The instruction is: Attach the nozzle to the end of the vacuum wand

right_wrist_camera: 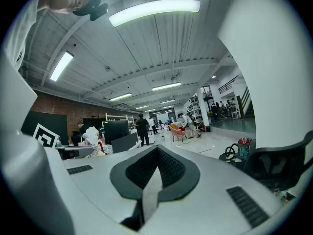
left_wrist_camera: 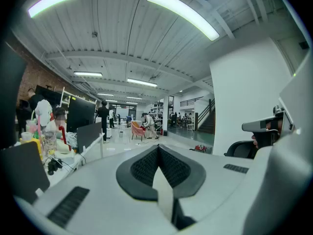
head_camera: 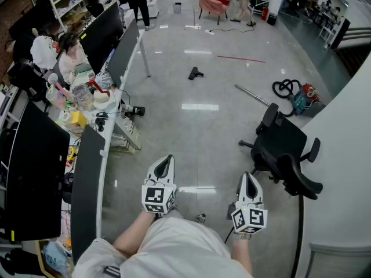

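Low in the head view, the white left gripper (head_camera: 166, 161) and the white right gripper (head_camera: 250, 179) are held side by side over the glossy grey floor (head_camera: 200, 126), each carrying its marker cube and pointing nearly level. Each gripper's own view shows its ribbed black pads pressed flat together with nothing between them, so both are closed and empty. Far ahead of them, the small black plastic nozzle (head_camera: 196, 73) lies alone on the floor. The long silver metal vacuum wand (head_camera: 251, 94) lies flat to the nozzle's right, well apart from it, running diagonally toward the teal-and-red canister vacuum (head_camera: 301, 99) with its coiled black hose (head_camera: 283, 87) by the white wall. A black swivel office chair (head_camera: 284, 152) stands between the right gripper and the vacuum, its back covering the wand's near end. A thin red rod (head_camera: 240, 58) lies further off. Along the left runs a cluttered white desk (head_camera: 110, 129) with large dark monitors (head_camera: 35, 172).
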A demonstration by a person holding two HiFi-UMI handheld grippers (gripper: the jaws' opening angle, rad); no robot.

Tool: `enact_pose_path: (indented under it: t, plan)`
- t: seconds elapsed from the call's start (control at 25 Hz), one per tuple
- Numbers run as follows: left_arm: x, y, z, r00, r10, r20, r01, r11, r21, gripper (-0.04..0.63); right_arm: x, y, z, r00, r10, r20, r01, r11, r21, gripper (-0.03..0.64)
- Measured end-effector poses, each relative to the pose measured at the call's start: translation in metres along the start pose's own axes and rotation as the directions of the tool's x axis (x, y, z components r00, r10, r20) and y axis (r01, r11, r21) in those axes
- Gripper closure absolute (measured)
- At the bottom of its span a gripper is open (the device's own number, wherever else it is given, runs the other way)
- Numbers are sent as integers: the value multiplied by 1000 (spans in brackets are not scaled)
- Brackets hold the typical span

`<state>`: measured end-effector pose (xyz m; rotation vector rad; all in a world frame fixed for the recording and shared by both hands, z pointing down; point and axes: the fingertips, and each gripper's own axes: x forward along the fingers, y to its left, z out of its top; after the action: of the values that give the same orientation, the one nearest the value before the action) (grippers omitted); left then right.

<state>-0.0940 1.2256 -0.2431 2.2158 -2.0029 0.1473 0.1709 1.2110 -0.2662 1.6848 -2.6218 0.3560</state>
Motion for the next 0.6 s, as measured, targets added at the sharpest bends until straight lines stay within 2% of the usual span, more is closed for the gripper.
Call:
enact_pose_path:
  t: [0.32,0.6]
  plan:
    - [-4,-56,-6,1000,30,-3,-30,999,16,595,-29,-43,9,1000,17,24,-17,1000,-14,621]
    - [-9,-93,-7,1000,-15,6,15,996,84,595,-49,-64,3,1000,19,8,-18,1000,-20,620]
